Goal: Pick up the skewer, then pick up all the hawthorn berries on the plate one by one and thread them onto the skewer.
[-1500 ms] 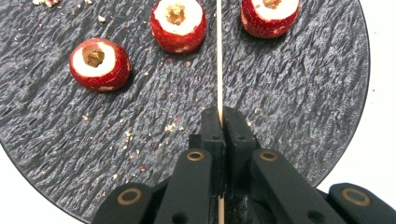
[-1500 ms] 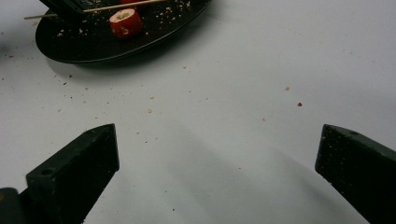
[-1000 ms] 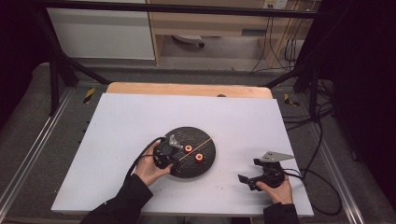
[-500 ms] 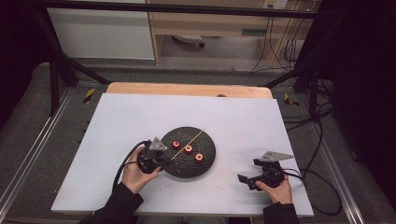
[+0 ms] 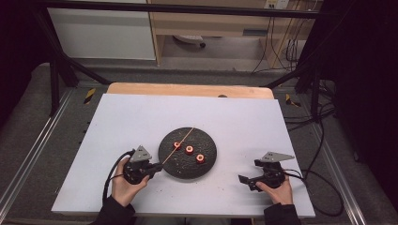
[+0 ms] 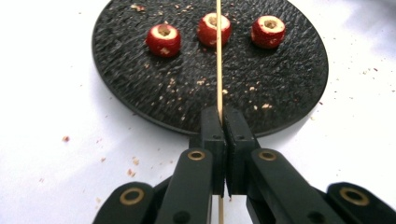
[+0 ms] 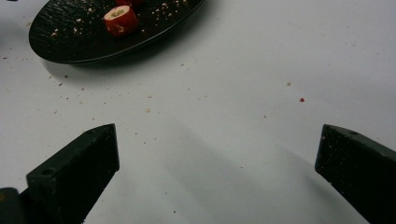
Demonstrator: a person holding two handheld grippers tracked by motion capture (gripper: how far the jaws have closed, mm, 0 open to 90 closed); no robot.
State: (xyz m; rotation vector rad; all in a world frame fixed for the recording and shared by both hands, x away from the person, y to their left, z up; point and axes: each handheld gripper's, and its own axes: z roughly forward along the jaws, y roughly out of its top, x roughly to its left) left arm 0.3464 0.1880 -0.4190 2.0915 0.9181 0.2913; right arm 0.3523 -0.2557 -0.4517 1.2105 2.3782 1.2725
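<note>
Nearest to us, our left gripper (image 6: 223,122) has its jaws pressed together on a thin wooden skewer (image 6: 218,56), which runs straight out from between the pads and passes over the near edge of the round black plate (image 6: 130,84). From above, our left gripper (image 5: 149,169) sits just beside the plate's (image 5: 209,165) left rim, and the skewer (image 5: 178,146) slants up and away across the plate's left part to its far edge. Three red fruit slices lie in a row on the plate; the skewer crosses over the middle slice (image 6: 209,29), with one slice (image 6: 164,39) on its left and another (image 6: 268,31) on its right. Crumbs dot the plate and the white table (image 5: 244,122). Our right gripper (image 5: 248,182) rests well apart from the plate on the table, jaws spread wide with nothing between them.
</note>
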